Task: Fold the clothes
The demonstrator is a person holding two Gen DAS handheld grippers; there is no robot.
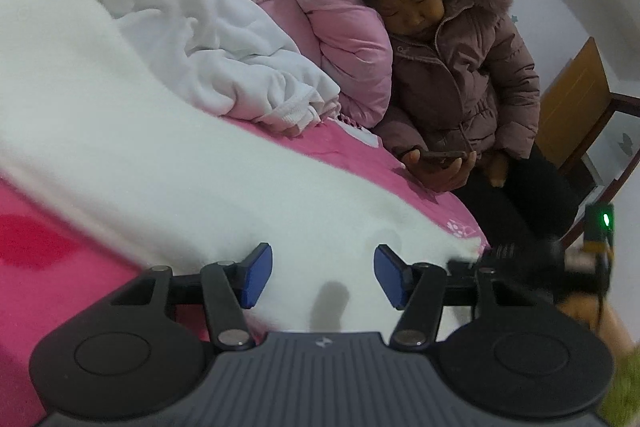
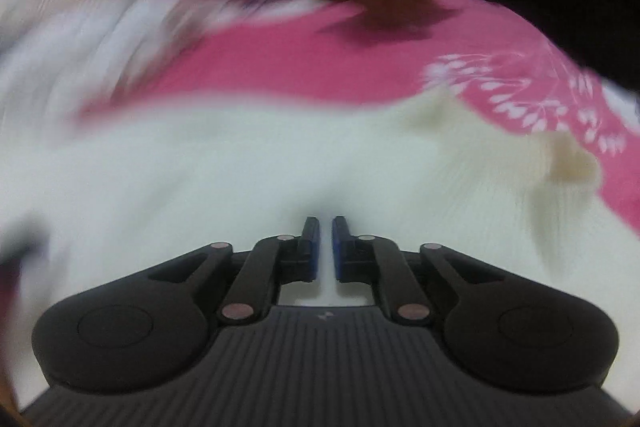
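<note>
The white fleecy garment (image 1: 168,163) lies spread on the pink bedsheet (image 1: 56,267), its long axis running as a broad band from the far left of the left wrist view down to the near right, where its end reaches the bed's edge. The left gripper (image 1: 323,277) hangs right over that near end with its blue pads (image 1: 258,275) wide apart and nothing between them. The right gripper (image 2: 325,247) is also over the garment; its jaws stand nearly together with a thin sliver of white in the gap, though the blur leaves it unclear whether cloth is pinched there. Both grippers are close to the garment's near end, the right one just beside its corner. Beyond the garment sits a crumpled white sweatshirt (image 1: 224,55) against a pink quilt (image 1: 344,39). Beside the bed past the garment's corner, a seated person in a puffy jacket (image 1: 460,67) holds a phone (image 1: 444,157), crowding any outward sweep.
</note>
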